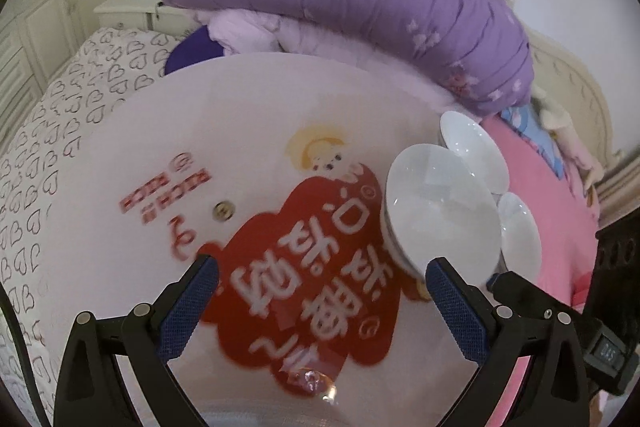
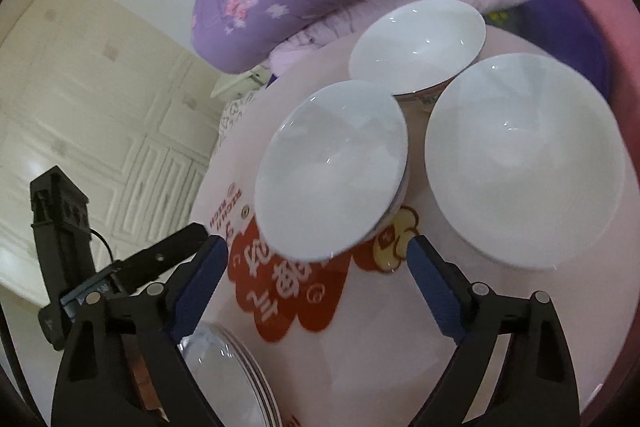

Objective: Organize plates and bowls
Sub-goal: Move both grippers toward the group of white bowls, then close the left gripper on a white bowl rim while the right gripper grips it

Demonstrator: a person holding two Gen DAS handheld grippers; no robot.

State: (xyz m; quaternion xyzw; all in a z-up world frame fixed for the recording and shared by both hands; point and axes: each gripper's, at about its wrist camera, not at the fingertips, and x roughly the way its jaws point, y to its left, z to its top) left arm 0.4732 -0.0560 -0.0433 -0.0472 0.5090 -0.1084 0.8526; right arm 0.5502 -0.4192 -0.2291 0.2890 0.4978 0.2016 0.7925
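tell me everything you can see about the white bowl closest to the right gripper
The nearest bowl is glossy white inside, ceramic by the look, with a thin blue-and-red band just under its rim on the outside. It is empty and stands upright on the round white table, partly over the red printed design. Two more white bowls stand close beside it; whether they touch is unclear. The right gripper is open just in front of its near edge, not touching it.

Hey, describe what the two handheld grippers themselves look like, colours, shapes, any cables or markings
Both the left gripper and the right gripper are matte black, with two angular fingers, blue textured pads and round silver pivot pins. From the right wrist view, the left gripper's boxy black body carries a thin black cable; from the left, the right one shows a small label with unreadable white characters.
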